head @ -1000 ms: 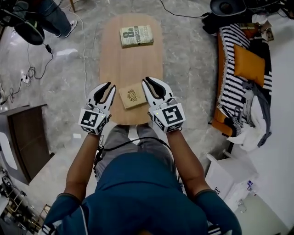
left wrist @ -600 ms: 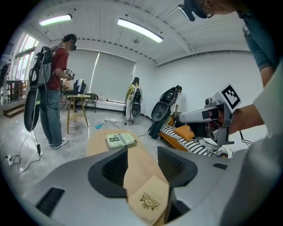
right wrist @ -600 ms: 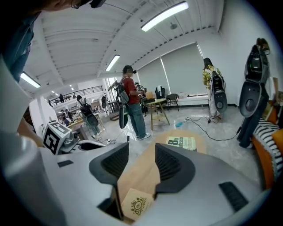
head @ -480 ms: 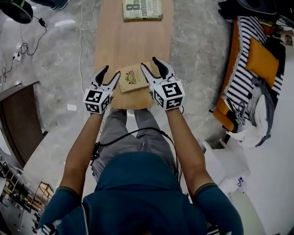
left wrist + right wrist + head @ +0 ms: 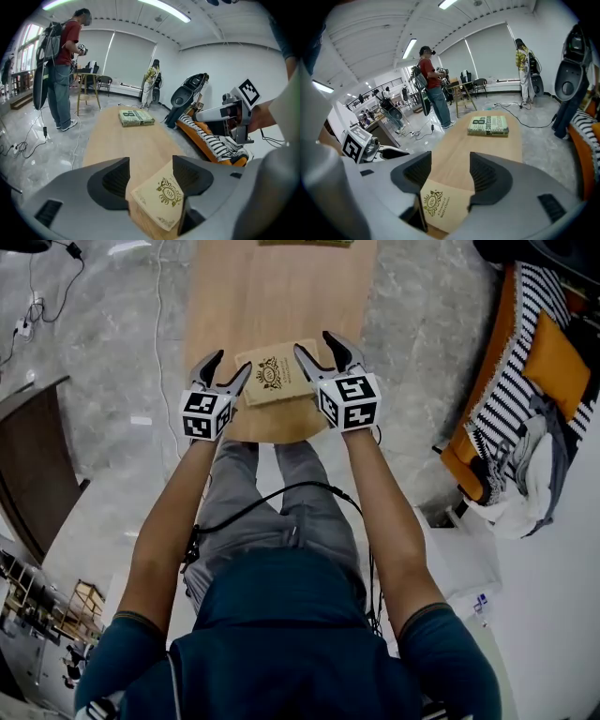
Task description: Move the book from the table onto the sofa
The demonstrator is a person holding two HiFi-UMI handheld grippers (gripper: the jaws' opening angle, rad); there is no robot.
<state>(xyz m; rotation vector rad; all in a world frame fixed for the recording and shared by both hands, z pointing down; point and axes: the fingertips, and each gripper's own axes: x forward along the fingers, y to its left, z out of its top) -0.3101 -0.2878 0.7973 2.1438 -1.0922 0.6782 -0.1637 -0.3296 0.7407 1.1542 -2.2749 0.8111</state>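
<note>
A small tan book point(image 5: 273, 380) with a gold emblem lies at the near end of the long wooden table point(image 5: 281, 306). My left gripper point(image 5: 228, 366) stands at its left edge and my right gripper point(image 5: 318, 345) at its right edge. Both sets of jaws have just been opening and stand wide apart. In the left gripper view the book point(image 5: 161, 200) lies low between the jaws of the left gripper point(image 5: 152, 176), with no pad pressing on it. The right gripper view shows the same: the book point(image 5: 440, 207) lies under the open right gripper point(image 5: 450, 173). The sofa point(image 5: 525, 343) is to the right.
A second, green book point(image 5: 136, 117) lies at the table's far end. The sofa carries a striped blanket and an orange cushion point(image 5: 561, 354). A dark cabinet point(image 5: 33, 465) stands at the left, a white box point(image 5: 464, 554) at the right. A person point(image 5: 63, 70) stands beyond the table.
Both grippers have come down to the table's near end and now flank the tan book. Their jaws went from almost shut to wide open. The far book has slid out of the head view.
</note>
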